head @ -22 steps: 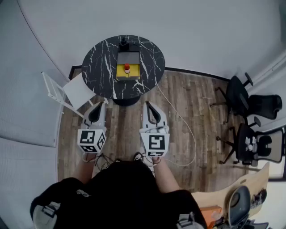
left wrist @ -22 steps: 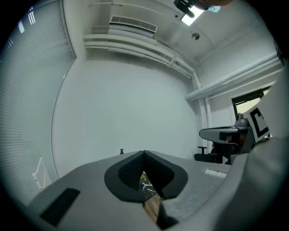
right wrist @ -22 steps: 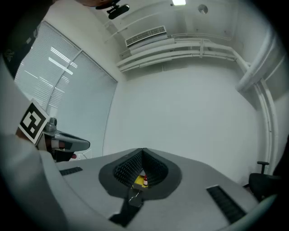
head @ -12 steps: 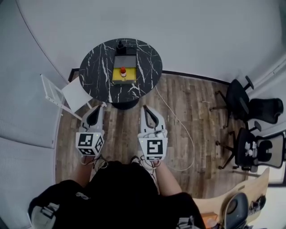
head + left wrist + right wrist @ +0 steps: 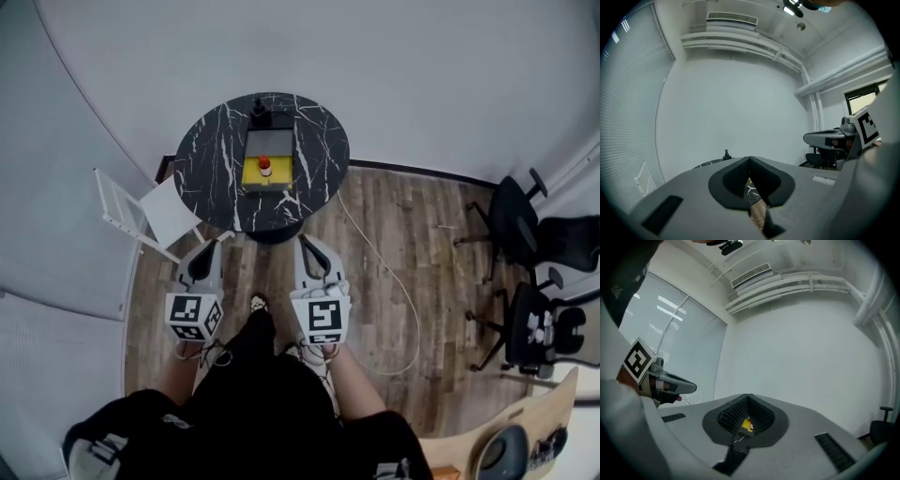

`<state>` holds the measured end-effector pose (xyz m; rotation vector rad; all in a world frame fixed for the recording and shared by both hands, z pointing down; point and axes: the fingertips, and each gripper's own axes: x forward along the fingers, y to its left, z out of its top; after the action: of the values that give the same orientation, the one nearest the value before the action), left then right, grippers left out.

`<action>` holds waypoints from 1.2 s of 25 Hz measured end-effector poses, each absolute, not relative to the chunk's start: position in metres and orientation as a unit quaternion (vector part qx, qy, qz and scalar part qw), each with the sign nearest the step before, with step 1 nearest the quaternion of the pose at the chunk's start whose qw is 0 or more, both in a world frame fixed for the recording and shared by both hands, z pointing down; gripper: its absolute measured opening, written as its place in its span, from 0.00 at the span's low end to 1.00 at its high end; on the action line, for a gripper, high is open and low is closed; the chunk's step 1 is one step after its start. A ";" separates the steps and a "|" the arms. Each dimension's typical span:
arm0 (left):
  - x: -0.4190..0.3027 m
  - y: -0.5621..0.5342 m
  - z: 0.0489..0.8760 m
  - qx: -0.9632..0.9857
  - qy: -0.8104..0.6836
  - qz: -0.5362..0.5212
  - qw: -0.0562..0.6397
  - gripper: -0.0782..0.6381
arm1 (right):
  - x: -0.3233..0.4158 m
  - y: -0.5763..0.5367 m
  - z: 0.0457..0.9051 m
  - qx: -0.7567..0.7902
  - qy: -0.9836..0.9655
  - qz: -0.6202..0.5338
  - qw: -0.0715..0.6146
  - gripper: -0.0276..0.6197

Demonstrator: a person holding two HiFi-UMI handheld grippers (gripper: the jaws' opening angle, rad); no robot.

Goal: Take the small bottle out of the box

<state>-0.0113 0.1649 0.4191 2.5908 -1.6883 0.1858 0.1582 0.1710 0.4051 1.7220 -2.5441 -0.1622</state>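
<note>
Currently: approach phase, no contact made yet.

1. The small bottle (image 5: 265, 166), white with a red cap, stands upright on the yellow floor of the open box (image 5: 281, 175). The box sits near the middle of the round black marble table (image 5: 211, 155).
2. The person stands back from the table on the wood floor, so both tools are well apart from the box. The left gripper (image 5: 210, 246) and right gripper (image 5: 306, 244) point toward the table.
3. Each gripper view shows the jaws clenched tip to tip with nothing between them. Both are empty. Through the right gripper's jaw gap a bit of the yellow box shows, so it is roughly lined up.
4. A small black object (image 5: 260, 111) stands at the table's far edge, clear of the route.

Judgement on the next move: close the distance to the table, spread 1 gripper's jaws, probably the right, descend from above to clear the box walls, then pinch the bottle near its cap and lift straight up.
</note>
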 end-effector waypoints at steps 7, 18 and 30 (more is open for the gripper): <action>-0.010 0.124 0.428 0.840 -0.538 0.058 0.030 0.11 | 0.156 0.135 0.416 0.560 -0.826 -0.044 0.043 0.04; -0.007 0.023 0.432 0.852 -0.520 0.052 0.033 0.11 | 0.137 0.036 0.417 0.542 -0.836 -0.048 0.067 0.04; -0.026 -0.081 0.476 0.870 -0.477 0.089 0.087 0.11 | 0.096 -0.057 0.467 0.504 -0.852 0.000 0.140 0.04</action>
<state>-0.0258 -0.0809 0.4757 2.5918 -1.4192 0.2653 0.0957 -0.0567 0.4671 1.4574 -2.4619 0.0001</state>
